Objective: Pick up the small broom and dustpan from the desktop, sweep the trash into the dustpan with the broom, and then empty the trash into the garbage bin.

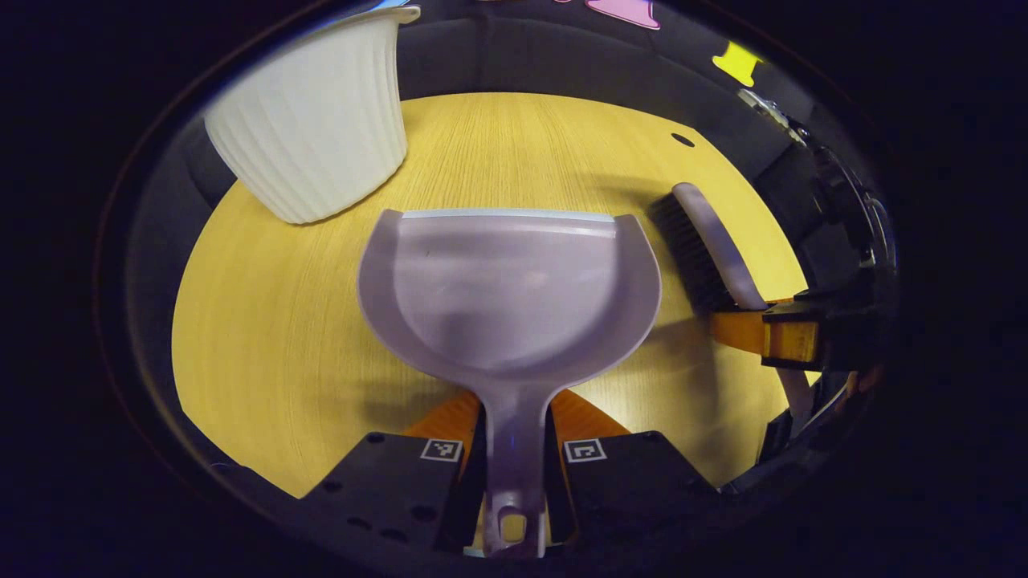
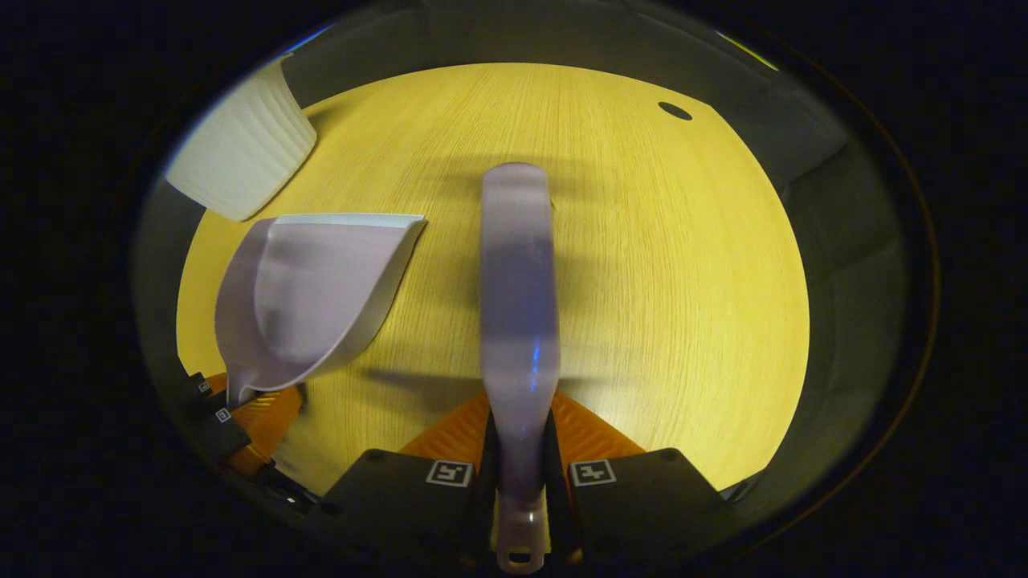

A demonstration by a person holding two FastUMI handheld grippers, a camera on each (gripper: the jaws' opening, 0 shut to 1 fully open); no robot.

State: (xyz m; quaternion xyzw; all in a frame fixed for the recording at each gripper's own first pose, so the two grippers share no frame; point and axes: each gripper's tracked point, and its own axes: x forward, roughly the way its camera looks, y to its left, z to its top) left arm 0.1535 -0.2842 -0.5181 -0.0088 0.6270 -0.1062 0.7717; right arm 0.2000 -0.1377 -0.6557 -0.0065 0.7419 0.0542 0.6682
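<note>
Left gripper view: a white ribbed bin [image 1: 313, 120] is seen at the upper left, standing on the yellow counter [image 1: 265, 337]. In the middle, the grey dustpan [image 1: 506, 289] is held by its handle, pinched between both fingers of the left tool [image 1: 514, 461]. At the right, the broom [image 1: 711, 249] is held by the right tool [image 1: 771, 333].

Right gripper view: the bin [image 2: 241, 152] is seen at the upper left, with the dustpan [image 2: 313, 293] just below it. In the middle, the broom handle [image 2: 518, 305] is squeezed between the fingers of the right tool [image 2: 520, 474].
</note>
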